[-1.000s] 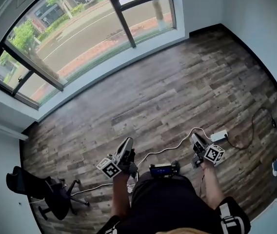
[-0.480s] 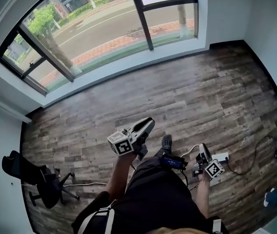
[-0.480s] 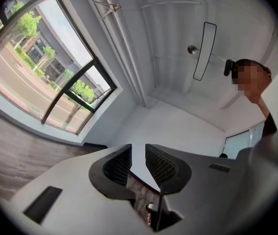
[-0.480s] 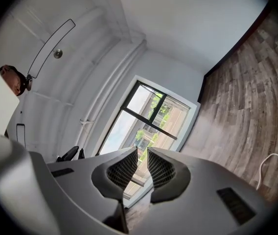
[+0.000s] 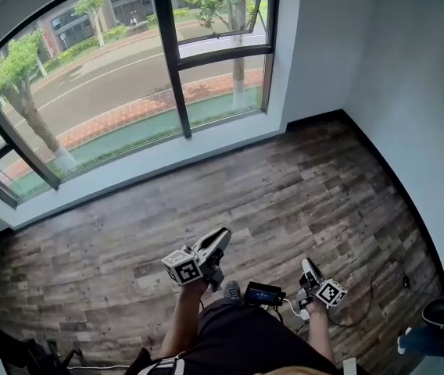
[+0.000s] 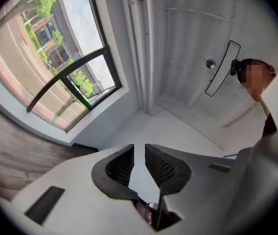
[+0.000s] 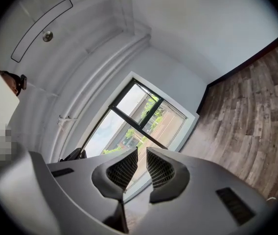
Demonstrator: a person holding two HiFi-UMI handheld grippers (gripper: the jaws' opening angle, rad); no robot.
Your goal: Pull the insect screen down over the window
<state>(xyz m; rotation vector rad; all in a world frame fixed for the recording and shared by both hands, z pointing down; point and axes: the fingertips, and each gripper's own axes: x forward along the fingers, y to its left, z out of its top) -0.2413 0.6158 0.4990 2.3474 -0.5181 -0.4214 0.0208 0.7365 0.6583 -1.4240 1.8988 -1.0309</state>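
Note:
The big dark-framed window (image 5: 128,92) fills the far wall, and I see the street through bare glass. Its right sash (image 5: 222,22) is tilted open. The window also shows at the left of the left gripper view (image 6: 75,87) and beyond the jaws in the right gripper view (image 7: 149,114). My left gripper (image 5: 220,235) is held out over the wooden floor, well short of the window. Its jaws have just been opening and stand open (image 6: 139,148) with nothing between them. My right gripper (image 5: 307,265) hangs lower at my right side, open (image 7: 142,151) and empty.
White walls meet in a corner right of the window (image 5: 316,45). A cable (image 5: 363,303) lies on the plank floor (image 5: 284,186) at the right, near a person's shoe (image 5: 441,315). A black office chair (image 5: 3,346) sits at the bottom left edge.
The view has swung right along the window toward the corner. Both grippers travelled with me; the left one rose in front of me. The chair slid to the frame's edge.

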